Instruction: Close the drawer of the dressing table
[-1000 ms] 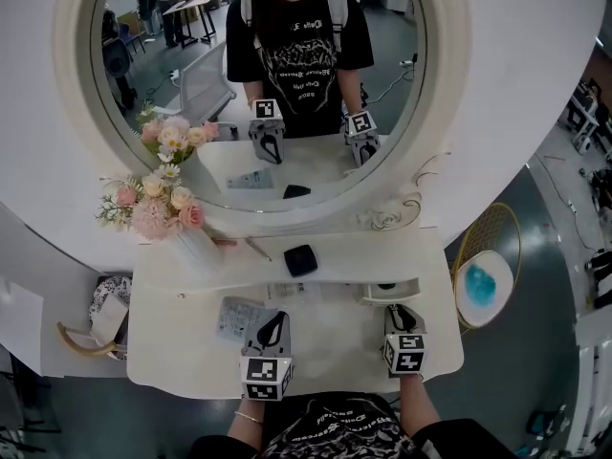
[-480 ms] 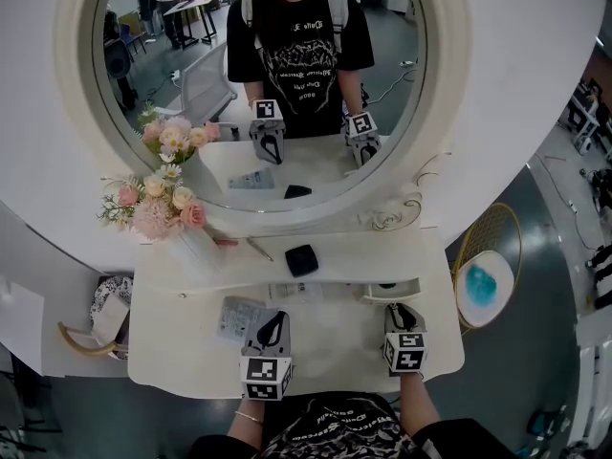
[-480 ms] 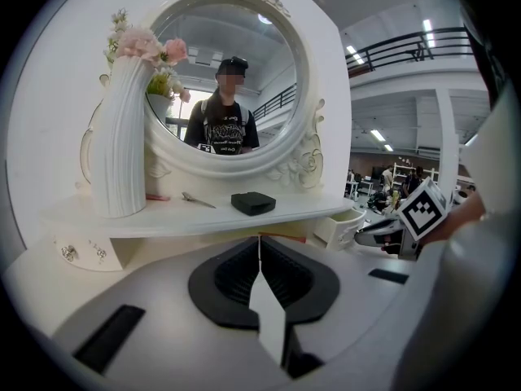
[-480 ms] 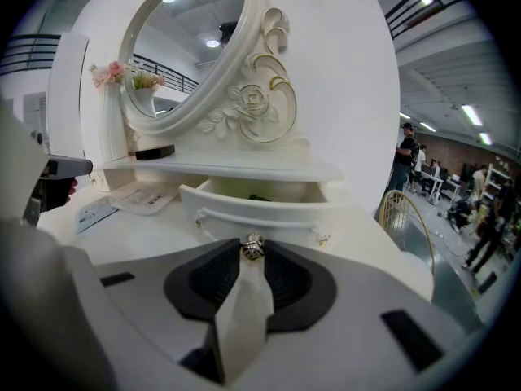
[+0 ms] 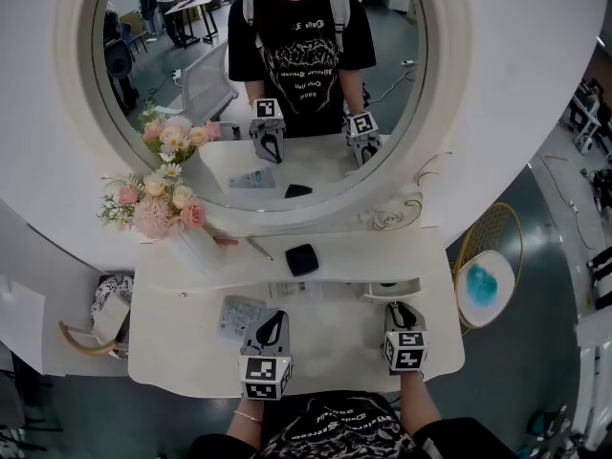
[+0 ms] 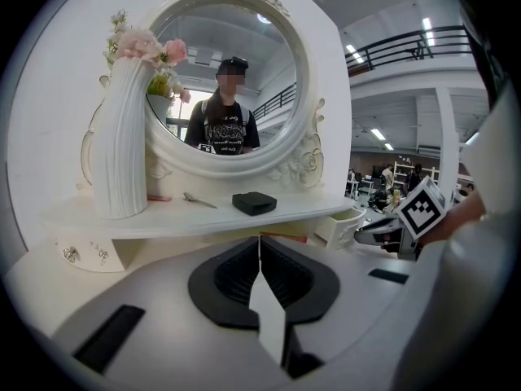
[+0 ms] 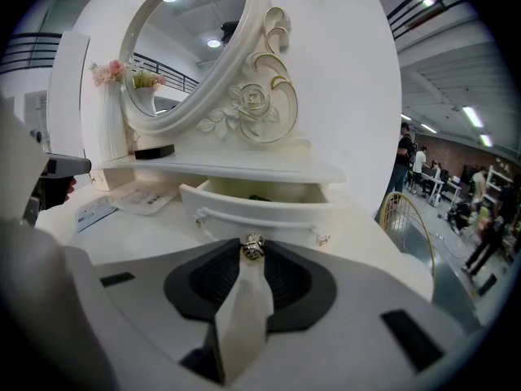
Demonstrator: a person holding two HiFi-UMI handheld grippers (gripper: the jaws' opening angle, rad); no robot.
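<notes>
The white dressing table (image 5: 325, 347) has a small drawer (image 5: 390, 291) under its shelf at the right, pulled open. In the right gripper view the drawer (image 7: 260, 210) shows its open front and a metal knob (image 7: 252, 248). My right gripper (image 7: 252, 249) is shut on that knob, and in the head view this gripper (image 5: 402, 312) sits right against the drawer front. My left gripper (image 5: 273, 325) rests over the tabletop near the middle, shut with nothing in it (image 6: 260, 243). The drawer (image 6: 350, 225) also shows at the right of the left gripper view.
On the shelf stand a white vase of pink flowers (image 5: 177, 223), a hair clip (image 5: 258, 249) and a black case (image 5: 300, 259). Leaflets (image 5: 239, 316) lie on the tabletop. A round mirror (image 5: 258, 84) rises behind. A gold wire stool (image 5: 488, 285) stands at the right, a basket (image 5: 100, 318) at the left.
</notes>
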